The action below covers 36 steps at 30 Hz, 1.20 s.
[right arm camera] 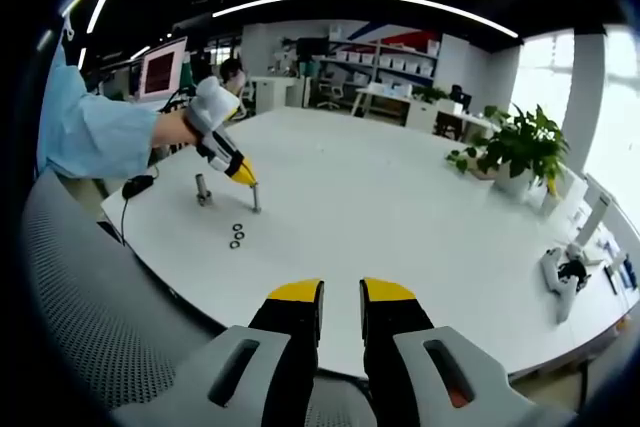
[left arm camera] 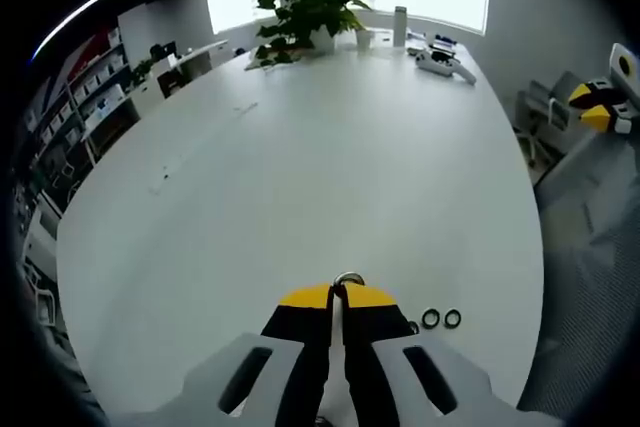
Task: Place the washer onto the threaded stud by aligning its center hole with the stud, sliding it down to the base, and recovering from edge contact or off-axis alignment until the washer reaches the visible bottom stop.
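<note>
Metal washer [left arm camera: 348, 278], likely light, stiff and slippery, is pinched by its rim in the closed left gripper [left arm camera: 339, 297]; right gripper [right arm camera: 340, 294] is held slightly open, empty.

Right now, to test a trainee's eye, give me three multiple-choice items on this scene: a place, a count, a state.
1. Where do the loose black rings lie?
A by the plant
B on the table beside the left claw
C on a chair
2. How many upright studs stand on the table?
A two
B four
C six
3. The right claw is:
A open
B shut on a ring
C shut on a cable

B: the rings lie beside its tips. A: the right gripper view shows two. A: its jaws stand apart, holding nothing.
</note>
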Tool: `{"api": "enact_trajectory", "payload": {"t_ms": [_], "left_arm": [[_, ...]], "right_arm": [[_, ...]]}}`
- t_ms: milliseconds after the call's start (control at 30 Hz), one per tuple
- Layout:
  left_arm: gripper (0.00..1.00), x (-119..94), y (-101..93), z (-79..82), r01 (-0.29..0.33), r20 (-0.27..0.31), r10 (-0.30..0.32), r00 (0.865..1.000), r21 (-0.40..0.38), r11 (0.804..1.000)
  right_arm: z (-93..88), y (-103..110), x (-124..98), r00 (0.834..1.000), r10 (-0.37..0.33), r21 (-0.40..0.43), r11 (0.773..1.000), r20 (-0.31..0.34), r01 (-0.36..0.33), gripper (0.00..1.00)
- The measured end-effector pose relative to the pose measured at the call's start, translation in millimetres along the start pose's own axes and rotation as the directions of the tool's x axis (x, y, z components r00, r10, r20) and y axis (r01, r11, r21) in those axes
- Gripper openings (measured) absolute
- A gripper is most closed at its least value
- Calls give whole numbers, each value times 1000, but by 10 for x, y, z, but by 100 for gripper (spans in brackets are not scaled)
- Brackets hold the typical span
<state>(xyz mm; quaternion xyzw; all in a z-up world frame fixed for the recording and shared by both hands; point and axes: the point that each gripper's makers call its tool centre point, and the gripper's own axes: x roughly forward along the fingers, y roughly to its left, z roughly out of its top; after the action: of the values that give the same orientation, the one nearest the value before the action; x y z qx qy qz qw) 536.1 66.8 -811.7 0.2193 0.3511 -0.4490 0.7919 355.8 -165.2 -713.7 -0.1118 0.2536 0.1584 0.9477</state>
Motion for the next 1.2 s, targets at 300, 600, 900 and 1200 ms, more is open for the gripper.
{"api": "enact_trajectory", "payload": {"t_ms": [300, 600, 900, 1200], "left_arm": [[0, -14, 15, 41, 3, 11, -3, 1000, 0, 1000], [1, -13, -1, 49, 16, 16, -17, 1000, 17, 1000], [1, 0, -2, 44, 17, 13, -18, 1000, 25, 1000], [2, -7, -2, 27, 21, 14, -21, 1000, 20, 1000]], "right_arm": [[1, -4, -1, 1000, -2, 3, 1000, 1, 2, 17], [3, -10, -1, 1000, -3, 6, 1000, 3, 3, 17], [-2, -14, 2, 1000, -3, 8, 1000, 2, 3, 17], [0, -12, 3, 1000, -3, 8, 1000, 1, 3, 17]]}}
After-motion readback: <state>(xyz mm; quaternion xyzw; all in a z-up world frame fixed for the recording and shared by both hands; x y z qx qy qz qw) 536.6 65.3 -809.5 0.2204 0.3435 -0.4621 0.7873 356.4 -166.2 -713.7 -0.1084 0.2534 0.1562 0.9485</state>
